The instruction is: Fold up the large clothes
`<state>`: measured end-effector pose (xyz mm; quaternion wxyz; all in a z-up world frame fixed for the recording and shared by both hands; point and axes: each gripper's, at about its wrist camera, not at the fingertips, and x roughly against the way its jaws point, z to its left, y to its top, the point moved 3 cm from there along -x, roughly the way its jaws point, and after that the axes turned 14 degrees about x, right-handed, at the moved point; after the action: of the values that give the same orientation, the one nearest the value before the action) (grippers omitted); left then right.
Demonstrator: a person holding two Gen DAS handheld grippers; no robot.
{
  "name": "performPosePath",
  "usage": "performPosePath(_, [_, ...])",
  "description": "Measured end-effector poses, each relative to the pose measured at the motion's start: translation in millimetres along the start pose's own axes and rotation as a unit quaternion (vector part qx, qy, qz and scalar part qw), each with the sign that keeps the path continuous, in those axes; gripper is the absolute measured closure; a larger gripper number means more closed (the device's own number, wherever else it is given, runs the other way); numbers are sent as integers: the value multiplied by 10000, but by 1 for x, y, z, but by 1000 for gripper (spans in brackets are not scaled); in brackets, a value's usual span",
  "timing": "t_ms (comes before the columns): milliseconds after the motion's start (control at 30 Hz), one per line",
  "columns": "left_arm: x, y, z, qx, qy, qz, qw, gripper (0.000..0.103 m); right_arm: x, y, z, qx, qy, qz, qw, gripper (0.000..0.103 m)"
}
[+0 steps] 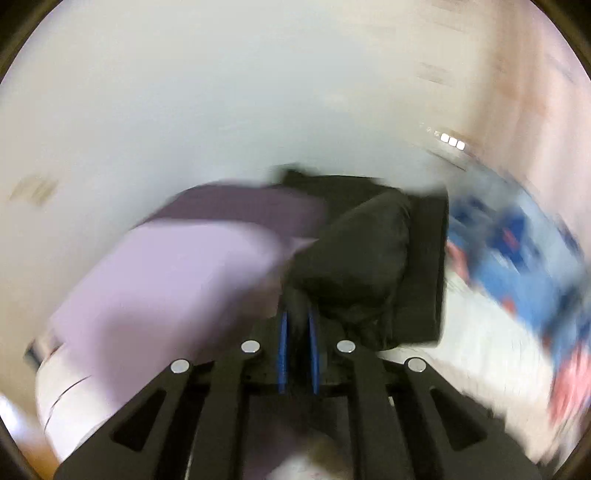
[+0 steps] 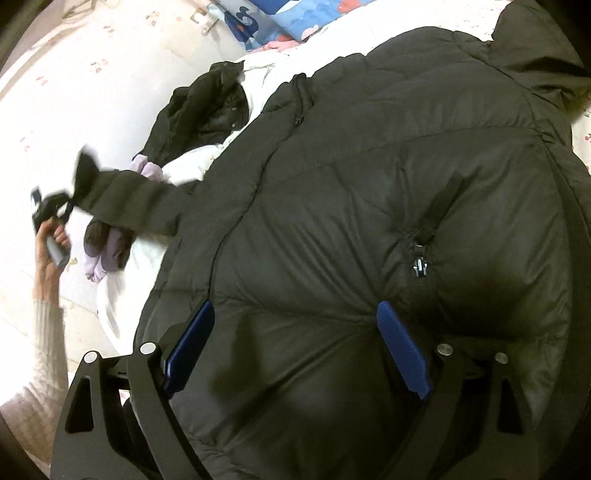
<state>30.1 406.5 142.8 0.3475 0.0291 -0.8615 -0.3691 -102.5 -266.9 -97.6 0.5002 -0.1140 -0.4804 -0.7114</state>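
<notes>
Bed (image 2: 110, 74): pale floral sheet; carries every item listed below.
Black down jacket (image 2: 369, 184): the task garment. Lies spread over the bed and fills most of the right wrist view; one sleeve is stretched out to the left.
Patterned quilt (image 2: 280, 22): blue and pink, bunched at the far edge of the bed, apart from the jacket.
Second dark garment (image 2: 207, 107): crumpled beside the jacket's upper edge; not involved.
Lilac clothing (image 2: 107, 254): small heap lying just beneath the stretched sleeve.
Sleeve (image 2: 129, 199): lifted off the bed, its cuff pinched in the left claw.
Right claw (image 2: 295, 350): spread wide, blue pads (image 2: 402, 354) pressing on the jacket's lower panel to either side of a puffed section; holds nothing.
Left claw (image 1: 297, 325): pads nearly together with dark fabric between them, judged to be the sleeve cuff. Left wrist view is heavily blurred.
Pocket zipper (image 2: 419, 266): partly open, just above the right claw.
Risk, slip: only a small bite of cuff is held; a quick pull could free it, since the shell fabric looks slick.
Risk, drag: the sleeve passes right over the lilac heap and could sweep it into the fold.
Risk, shift: the right claw only presses down; the padded body could slide or spring back.
</notes>
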Motion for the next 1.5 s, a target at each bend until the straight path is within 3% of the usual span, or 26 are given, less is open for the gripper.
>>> performPosePath(67, [-3,17,59,719,264,207,9968,89,3,2,-9,17,-17,32,10000,15])
performPosePath(133, [8,25,115,1400,467,187,9889,57,7,2,-12,23,-20,45,10000,14])
performPosePath(200, [27,21,141,1576,595,-135,9856,53,9,4,-13,-50,24,21,10000,14])
performPosePath(267, [46,7,133,1102,497,-278,9923,51,22,9,-16,-216,191,-277,9992,14])
performPosePath(300, [54,-2,124,865,436,-346,9947,47,37,14,-19,-262,248,-625,9974,14])
performPosePath(367, [74,-36,90,333,168,-446,9983,31,62,19,-28,-356,198,-1090,9932,14])
performPosePath(433, [87,-89,41,-275,-384,-446,9979,11,94,22,-51,-615,23,-1559,9859,12])
performPosePath(533, [91,-176,-32,-998,-1160,-24,9882,8,148,23,-104,-1242,-385,-2080,9694,10])
performPosePath(633, [74,-255,-95,-1290,-1760,672,9736,8,198,23,-158,-1741,-876,-2423,9504,9])
performPosePath(767, [41,-346,-156,-1224,-1971,1527,9607,8,244,39,-226,-2040,-1336,-2689,9318,9])
performPosePath(867, [11,-384,-172,-1055,-1967,1831,9574,8,265,53,-287,-2415,-1591,-2867,9133,9])
performPosePath(967, [10,-425,-177,-1244,-1921,1844,9558,8,272,66,-346,-2755,-1912,-2930,8954,9])
performPosePath(1033, [4,-437,-167,-1313,-1651,1910,9586,8,269,74,-376,-2846,-2084,-2899,8897,9])
performPosePath(1133, [-3,-430,-158,-1002,-1681,2044,9591,8,251,87,-415,-2949,-2520,-2733,8802,10])
performPosePath(1200, [0,-428,-158,-1050,-1696,1905,9612,8,246,90,-428,-2982,-2751,-2779,8707,18])
performPosePath(1233, [0,-428,-160,-1095,-1697,1881,9612,8,245,94,-433,-2947,-2767,-2817,8702,36])
performPosePath(1267, [0,-430,-160,-1120,-1695,1912,9603,8,243,100,-440,-2934,-2781,-2736,8728,70])
performPosePath(1300, [-1,-431,-160,-1130,-1692,1951,9594,8,243,106,-446,-2925,-2760,-2679,8755,93])
performPosePath(1333, [-2,-433,-160,-1147,-1689,1980,9587,8,249,112,-442,-2804,-2733,-2770,8775,100])
performPosePath(1500, [3,-433,-162,-1162,-1756,2008,9568,8,287,122,-380,-1696,-2457,-3602,8838,100])
